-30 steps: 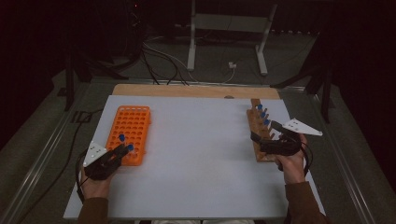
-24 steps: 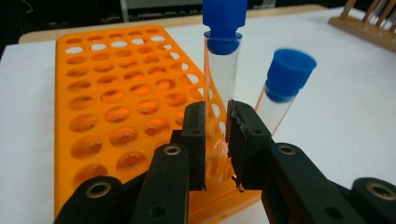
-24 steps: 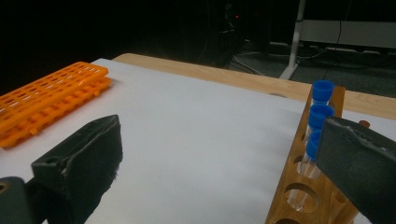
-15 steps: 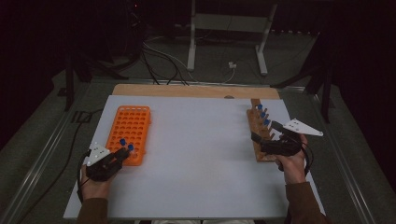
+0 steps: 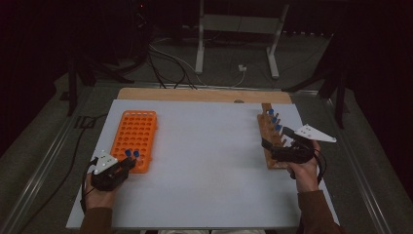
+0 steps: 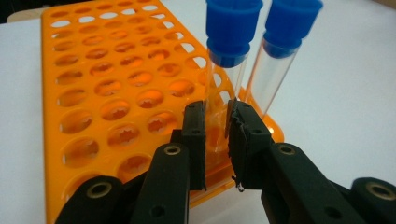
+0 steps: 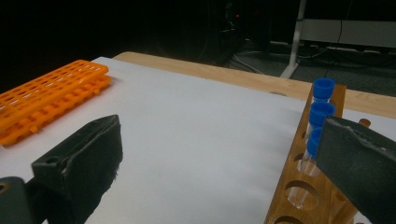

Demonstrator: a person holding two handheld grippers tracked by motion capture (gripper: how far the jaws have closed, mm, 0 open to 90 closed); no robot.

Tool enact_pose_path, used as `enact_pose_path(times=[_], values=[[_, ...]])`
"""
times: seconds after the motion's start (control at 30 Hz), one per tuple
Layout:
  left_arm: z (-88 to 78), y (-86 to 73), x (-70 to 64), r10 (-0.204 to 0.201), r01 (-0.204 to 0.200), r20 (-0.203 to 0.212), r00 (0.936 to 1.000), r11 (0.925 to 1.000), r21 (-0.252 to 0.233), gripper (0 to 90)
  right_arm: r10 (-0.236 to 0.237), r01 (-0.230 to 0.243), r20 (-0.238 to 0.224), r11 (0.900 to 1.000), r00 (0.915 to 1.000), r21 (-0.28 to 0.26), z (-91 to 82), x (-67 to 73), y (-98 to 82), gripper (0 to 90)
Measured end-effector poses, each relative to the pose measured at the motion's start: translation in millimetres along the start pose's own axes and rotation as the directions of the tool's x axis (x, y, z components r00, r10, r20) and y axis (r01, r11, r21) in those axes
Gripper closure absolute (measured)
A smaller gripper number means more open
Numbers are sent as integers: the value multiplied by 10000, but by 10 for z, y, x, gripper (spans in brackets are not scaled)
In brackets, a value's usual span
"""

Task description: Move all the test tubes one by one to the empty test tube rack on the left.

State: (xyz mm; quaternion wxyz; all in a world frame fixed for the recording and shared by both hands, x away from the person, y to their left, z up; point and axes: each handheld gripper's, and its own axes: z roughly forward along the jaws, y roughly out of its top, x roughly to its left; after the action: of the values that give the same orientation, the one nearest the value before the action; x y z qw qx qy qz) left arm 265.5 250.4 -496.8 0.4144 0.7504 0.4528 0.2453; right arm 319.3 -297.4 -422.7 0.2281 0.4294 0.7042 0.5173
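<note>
An orange tube rack (image 5: 134, 139) lies at the table's left, with two blue-capped clear tubes (image 5: 132, 154) upright in its near right corner. My left gripper (image 5: 125, 163) is shut on the left of these tubes (image 6: 219, 100), low on the glass, while the tube stands in its hole. The second tube (image 6: 275, 74) stands just to its right. At the table's right is a wooden rack (image 5: 267, 139) holding three blue-capped tubes (image 5: 274, 120). My right gripper (image 5: 276, 139) is open wide at that rack's near half, with its jaws (image 7: 219, 135) holding nothing.
A white sheet (image 5: 204, 161) covers the table, and a wooden strip (image 5: 204, 95) runs along its far edge. Cables and a white metal stand (image 5: 234, 44) sit on the dark floor beyond. The orange rack (image 6: 107, 93) has many empty holes.
</note>
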Motion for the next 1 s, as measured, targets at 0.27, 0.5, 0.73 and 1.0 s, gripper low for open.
enact_pose_path(times=[0.27, 0.5, 0.73, 1.0], values=[[-4, -2, 0, -37, 37, 13, 10000, 10000, 20, 782, -8, 8, -17, 10000, 10000, -5, -2, 1, 0, 11], [-10, -4, -5, -166, 166, -61, 9998, 9999, -34, 775, -32, 32, -40, 10000, 10000, -4, 4, 3, -3, 11], [-76, -22, 46, -496, 495, -29, 9988, 9982, -339, 690, -10, 10, -56, 10000, 10000, -9, 2, -4, -5, 11], [-249, -84, 152, -1233, 1301, 677, 9901, 9858, -1066, 529, 0, 0, -38, 10000, 10000, -48, -12, -20, -4, 11]])
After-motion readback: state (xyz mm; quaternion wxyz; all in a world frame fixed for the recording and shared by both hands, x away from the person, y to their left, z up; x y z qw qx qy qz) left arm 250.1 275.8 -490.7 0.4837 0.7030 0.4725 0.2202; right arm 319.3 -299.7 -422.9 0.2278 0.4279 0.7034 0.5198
